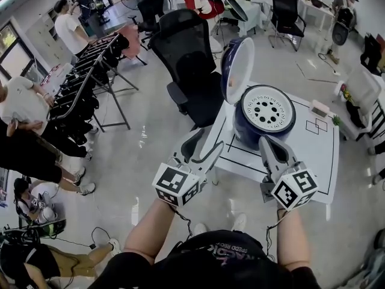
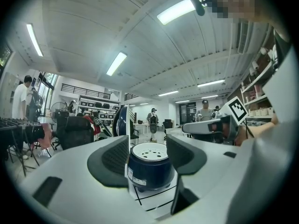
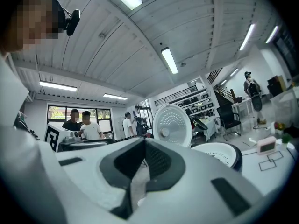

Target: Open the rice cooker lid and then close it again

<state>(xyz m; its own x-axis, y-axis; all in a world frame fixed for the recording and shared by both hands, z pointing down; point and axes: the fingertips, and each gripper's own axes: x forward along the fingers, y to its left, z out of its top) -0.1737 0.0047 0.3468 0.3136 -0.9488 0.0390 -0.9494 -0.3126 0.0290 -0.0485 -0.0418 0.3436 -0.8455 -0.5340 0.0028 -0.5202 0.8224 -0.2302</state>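
I see 1 white desk (image 1: 319, 155) standing on a pale, glossy floor (image 1: 144, 143). Black lines are drawn on its top. A large rectangle (image 1: 252, 163) frames the rice cooker (image 1: 264, 118), and 2 small overlapping squares (image 1: 316, 126) sit towards the desk's right side. The dark blue rice cooker stands inside the rectangle, on the left half of the desk. Its lid (image 1: 236, 68) is raised upright on its far left side, and its white perforated inner plate (image 1: 266, 108) faces up. 1 small pale box (image 1: 319, 108) lies near the far right edge, apart from the cooker. In the right gripper view the box stands just beyond the squares.
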